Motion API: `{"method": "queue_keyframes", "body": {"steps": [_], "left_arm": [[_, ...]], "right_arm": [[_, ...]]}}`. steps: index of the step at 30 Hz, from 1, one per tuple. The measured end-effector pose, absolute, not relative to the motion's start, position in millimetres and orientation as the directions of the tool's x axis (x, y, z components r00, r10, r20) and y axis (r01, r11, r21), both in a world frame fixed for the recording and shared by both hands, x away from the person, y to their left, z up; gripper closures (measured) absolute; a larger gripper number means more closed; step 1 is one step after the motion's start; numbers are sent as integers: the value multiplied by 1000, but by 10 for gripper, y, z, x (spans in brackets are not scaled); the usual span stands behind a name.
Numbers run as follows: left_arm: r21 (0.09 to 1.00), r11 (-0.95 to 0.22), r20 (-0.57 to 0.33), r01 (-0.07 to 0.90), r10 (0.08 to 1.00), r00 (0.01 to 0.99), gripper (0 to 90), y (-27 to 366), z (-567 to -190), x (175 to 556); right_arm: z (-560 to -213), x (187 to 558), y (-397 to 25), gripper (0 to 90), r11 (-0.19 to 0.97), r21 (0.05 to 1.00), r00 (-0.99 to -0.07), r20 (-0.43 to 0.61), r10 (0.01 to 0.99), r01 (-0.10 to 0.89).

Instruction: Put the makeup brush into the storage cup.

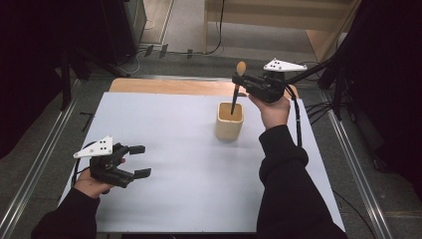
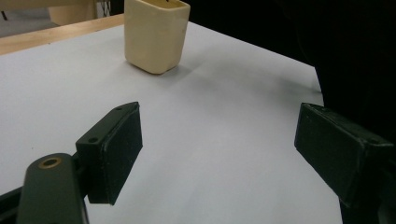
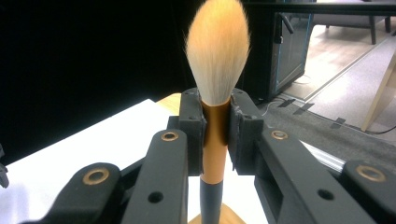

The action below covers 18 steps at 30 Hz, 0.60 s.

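A makeup brush with pale bristles, a copper ferrule and a dark handle stands upright with its handle tip inside a cream square cup. My right gripper is shut on the brush's ferrule, just below the bristles, above the cup. Near the table's front left, my left gripper rests low over the white sheet, open with nothing between its jaws. In the left gripper view the cup stands farther off, past the two spread pads.
The white sheet covers most of the table, with a strip of wood showing at the far edge. Metal rails run along both sides. Cables trail on the floor behind and to the right.
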<state>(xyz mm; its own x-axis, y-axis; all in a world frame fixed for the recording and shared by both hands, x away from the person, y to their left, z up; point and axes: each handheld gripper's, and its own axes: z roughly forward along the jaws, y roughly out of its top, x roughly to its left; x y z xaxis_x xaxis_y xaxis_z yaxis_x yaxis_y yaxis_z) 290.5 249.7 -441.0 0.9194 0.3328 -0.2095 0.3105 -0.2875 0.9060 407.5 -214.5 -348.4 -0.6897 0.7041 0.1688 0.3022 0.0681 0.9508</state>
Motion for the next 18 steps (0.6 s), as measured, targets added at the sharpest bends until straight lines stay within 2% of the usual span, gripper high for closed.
{"method": "queue_keyframes", "body": {"steps": [18], "left_arm": [[905, -290, -209, 310, 333, 920, 160, 2498, -4411, 2908]], "right_arm": [[-3575, 4078, -2072, 791, 87, 946, -695, 165, 700, 313]]}}
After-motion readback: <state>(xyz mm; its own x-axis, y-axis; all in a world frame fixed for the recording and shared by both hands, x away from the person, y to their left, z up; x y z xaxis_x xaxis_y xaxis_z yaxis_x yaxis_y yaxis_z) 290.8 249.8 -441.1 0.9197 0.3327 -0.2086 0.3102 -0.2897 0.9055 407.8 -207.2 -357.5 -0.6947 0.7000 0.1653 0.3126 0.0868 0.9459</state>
